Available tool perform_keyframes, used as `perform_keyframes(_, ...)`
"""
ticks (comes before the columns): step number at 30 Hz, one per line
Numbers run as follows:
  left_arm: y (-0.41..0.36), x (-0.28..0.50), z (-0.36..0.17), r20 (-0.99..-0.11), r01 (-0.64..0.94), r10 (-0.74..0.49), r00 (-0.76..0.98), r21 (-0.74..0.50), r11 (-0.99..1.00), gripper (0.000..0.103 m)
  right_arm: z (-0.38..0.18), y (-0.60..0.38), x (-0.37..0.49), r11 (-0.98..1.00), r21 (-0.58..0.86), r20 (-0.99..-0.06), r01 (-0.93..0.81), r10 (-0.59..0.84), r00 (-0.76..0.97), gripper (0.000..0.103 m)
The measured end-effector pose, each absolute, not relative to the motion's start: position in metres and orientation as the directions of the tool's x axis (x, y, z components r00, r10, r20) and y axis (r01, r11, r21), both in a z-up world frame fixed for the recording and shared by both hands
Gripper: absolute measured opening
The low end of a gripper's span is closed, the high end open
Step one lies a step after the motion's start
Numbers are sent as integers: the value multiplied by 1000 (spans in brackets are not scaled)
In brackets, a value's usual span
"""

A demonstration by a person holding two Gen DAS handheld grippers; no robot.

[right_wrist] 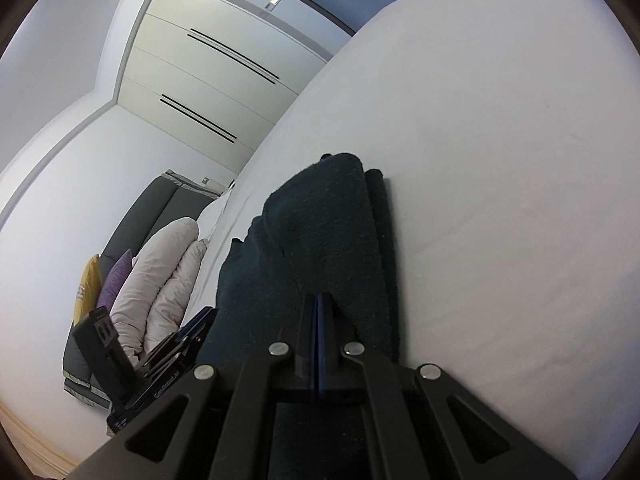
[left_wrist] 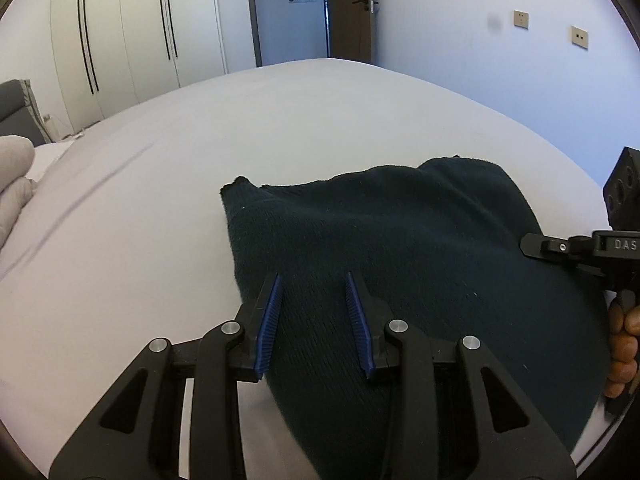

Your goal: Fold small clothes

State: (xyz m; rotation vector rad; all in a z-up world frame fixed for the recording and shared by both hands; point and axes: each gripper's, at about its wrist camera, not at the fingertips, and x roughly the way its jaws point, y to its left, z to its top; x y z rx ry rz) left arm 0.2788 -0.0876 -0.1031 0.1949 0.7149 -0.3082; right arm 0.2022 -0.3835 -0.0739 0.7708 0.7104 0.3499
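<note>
A dark green knitted garment (left_wrist: 400, 248) lies on the white bed sheet (left_wrist: 200, 184), near the edge of the bed closest to the left wrist camera. In that view its long axis runs from the near edge, under the left gripper (left_wrist: 314, 320), away and to the right toward the far side of the mattress; a ragged corner sticks out at its far left, and a raised fold humps up at its far right. The knit ribs run roughly along that same line.

The left gripper hangs over the near part of the garment with its blue-padded fingers (left_wrist: 269, 324) spread apart and cloth showing in the gap between them; whether the tips touch the fabric cannot be told.

The right gripper (right_wrist: 319, 312) has its two fingers pressed together with a layer of the dark knit pinched between them. In the right wrist view the garment (right_wrist: 320, 232) rises from the fingers as a folded ridge that points straight away from the camera. In the left wrist view this gripper (left_wrist: 536, 246) comes in from the right at the garment's edge, held by a bare hand (left_wrist: 624, 344).

A grey headboard (right_wrist: 160, 208), white pillows (right_wrist: 160, 272) and purple (right_wrist: 114, 280) and yellow (right_wrist: 88, 284) cushions sit at the bed's head; white wardrobe doors (left_wrist: 120, 32) stand beyond.
</note>
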Motion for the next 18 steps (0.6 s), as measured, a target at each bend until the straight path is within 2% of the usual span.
perform_keyframes(8,-92,208,-109,-602,315,-130,788,213,925,32,-69,-382,195,695,719,-481,-12,509,714,0)
perform_keyframes(12,-97,197,-116,-565,295,-92,820,279,914,32,-56,-381,159,718,696,-497,18,463,734,0)
perform_keyframes(15,-99,200,-123,-578,303,-94,811,277,912,33,-54,-373,128,736,677,-498,-7,465,732,12)
perform_keyframes(18,-100,203,-127,-594,317,-103,798,268,910,33,-65,-359,111,797,604,-565,-10,437,699,14)
